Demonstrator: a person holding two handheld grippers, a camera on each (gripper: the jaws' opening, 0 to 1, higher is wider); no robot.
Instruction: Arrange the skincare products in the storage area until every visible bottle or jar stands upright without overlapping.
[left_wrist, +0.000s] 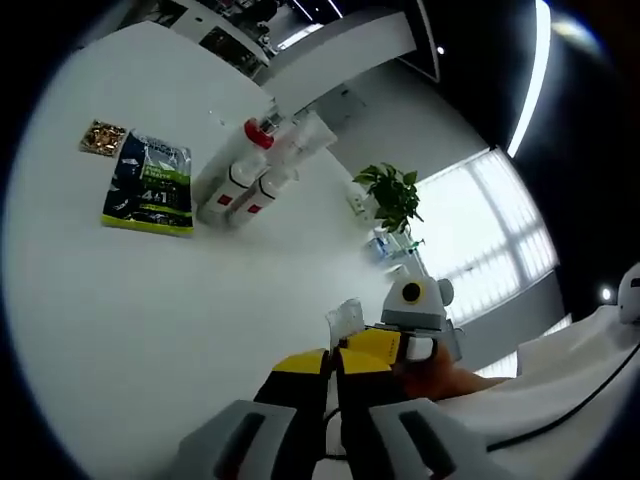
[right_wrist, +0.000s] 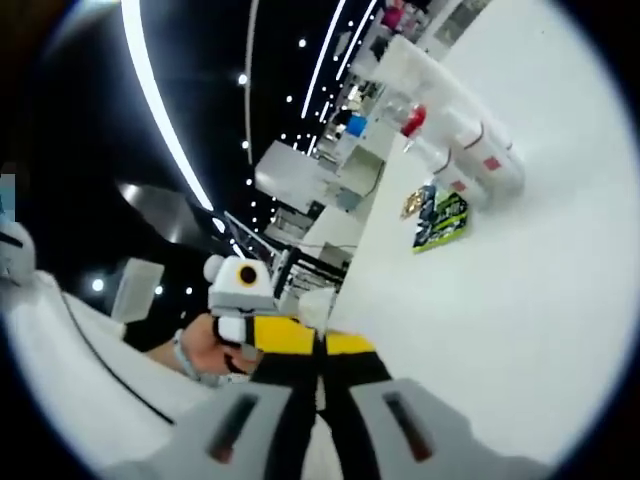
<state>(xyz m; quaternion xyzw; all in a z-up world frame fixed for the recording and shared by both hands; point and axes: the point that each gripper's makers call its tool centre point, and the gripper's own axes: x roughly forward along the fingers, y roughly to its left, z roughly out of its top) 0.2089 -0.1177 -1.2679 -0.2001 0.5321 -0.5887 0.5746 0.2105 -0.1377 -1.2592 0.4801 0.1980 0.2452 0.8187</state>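
Observation:
Several skincare bottles lie on their sides in a cluster on the white table (left_wrist: 200, 330): two white bottles with red labels (left_wrist: 240, 192), a red-capped bottle (left_wrist: 262, 135) and a clear one (left_wrist: 308, 138). In the right gripper view, the same cluster (right_wrist: 480, 155) is far up the table. My left gripper (left_wrist: 332, 362) is low over the table, well short of the bottles. Its yellow-tipped jaws are pressed together. My right gripper (right_wrist: 320, 345) also has its jaws together. The two grippers meet tip to tip, with the right gripper (left_wrist: 385, 345) beside my left. A small pale piece (left_wrist: 345, 318) sticks up there.
A blue-and-green sachet pack (left_wrist: 150, 185) lies left of the bottles, and a small gold packet (left_wrist: 103, 138) lies beyond it. The sachet pack (right_wrist: 440, 222) is also in the right gripper view. A potted plant (left_wrist: 390, 195) stands past the table edge. A hand (left_wrist: 455, 378) and a white sleeve (left_wrist: 570, 370) are at right.

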